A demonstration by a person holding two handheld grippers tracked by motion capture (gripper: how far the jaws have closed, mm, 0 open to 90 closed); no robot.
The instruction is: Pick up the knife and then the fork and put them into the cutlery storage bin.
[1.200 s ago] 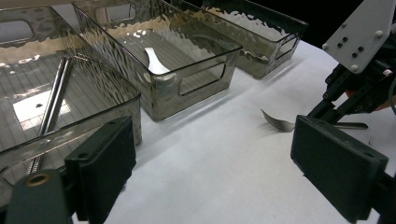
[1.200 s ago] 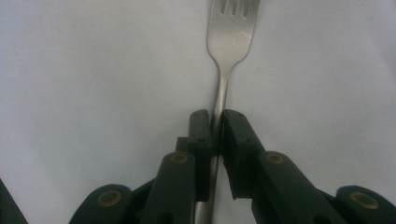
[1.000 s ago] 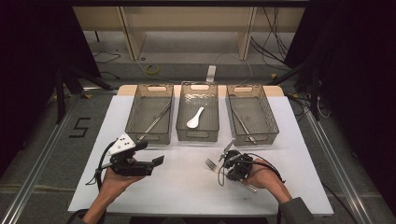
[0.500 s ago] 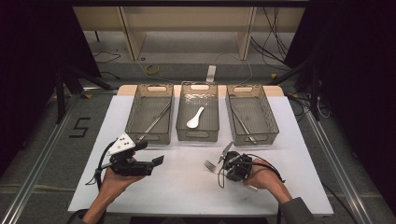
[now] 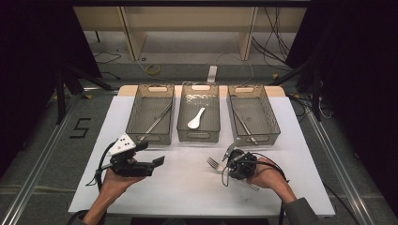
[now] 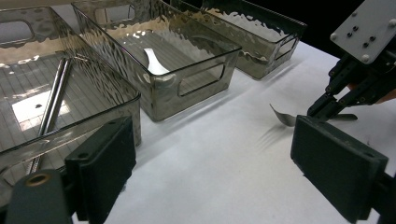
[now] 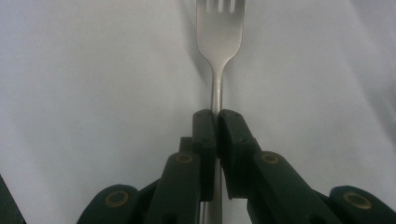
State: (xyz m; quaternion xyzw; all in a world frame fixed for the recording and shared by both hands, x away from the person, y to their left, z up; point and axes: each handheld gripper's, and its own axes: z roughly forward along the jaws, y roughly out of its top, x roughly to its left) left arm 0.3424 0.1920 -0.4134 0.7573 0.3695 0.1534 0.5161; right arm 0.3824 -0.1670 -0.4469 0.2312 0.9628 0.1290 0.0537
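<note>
A steel fork (image 7: pixel 219 32) lies on the white table top, tines pointing away from my right gripper (image 7: pixel 215 116), whose jaws are shut on the fork's neck. In the high view the right gripper (image 5: pixel 226 165) is low at the front right. The fork's tines (image 5: pixel 213 162) stick out to its left and the handle end (image 5: pixel 251 186) passes under the hand. My left gripper (image 5: pixel 151 153) hovers at the front left, open, with nothing between its jaws. In the left gripper view my left gripper (image 6: pixel 219 163) faces the fork (image 6: pixel 282 117) and the right gripper (image 6: pixel 334 102).
Three clear smoky trays stand in a row at the back of the table (image 5: pixel 187 192). The left tray (image 5: pixel 149 138) holds metal chopsticks (image 5: pixel 157 119). A white spoon (image 5: pixel 196 118) lies in the middle tray (image 5: pixel 198 136), and a slim metal utensil (image 5: pixel 244 124) in the right tray (image 5: pixel 256 139).
</note>
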